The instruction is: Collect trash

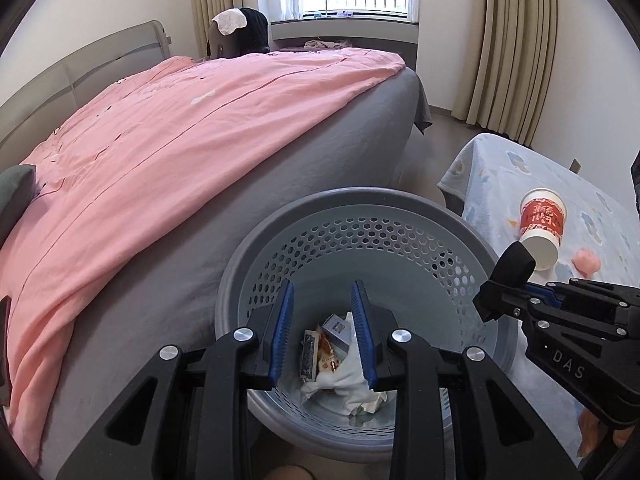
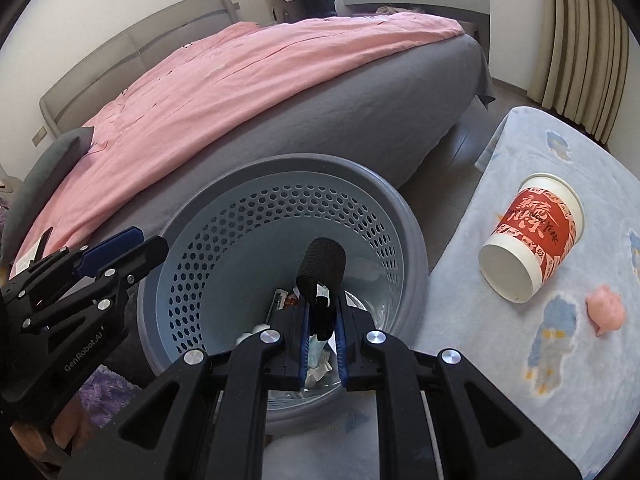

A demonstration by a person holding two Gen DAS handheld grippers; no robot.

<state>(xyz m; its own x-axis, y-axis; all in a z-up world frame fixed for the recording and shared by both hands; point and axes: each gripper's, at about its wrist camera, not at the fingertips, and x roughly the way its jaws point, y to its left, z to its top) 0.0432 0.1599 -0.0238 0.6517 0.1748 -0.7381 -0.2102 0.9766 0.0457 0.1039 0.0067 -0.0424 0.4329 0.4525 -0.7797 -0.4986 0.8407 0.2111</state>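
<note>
Left wrist view: we hold our left gripper [image 1: 323, 334] released, fingers [image 1: 283, 332] spread over the grey basket [image 1: 256, 248].
Basket contents: crumpled tissues and wrappers [image 1: 336, 364] lie at the bottom.
Cup: a red-and-white paper cup [image 1: 541, 232] lies tipped on the blue-covered worktop [image 1: 480, 168], beside the basket.
Right wrist view: our right gripper [image 2: 321, 320] is clenched on a black rolled item [image 2: 322, 270], above the basket [image 2: 408, 240].
Nearby: a pink toy [image 2: 606, 312] sits near the cup [image 2: 530, 240]; the bed [image 2: 320, 120] stands behind.
</note>
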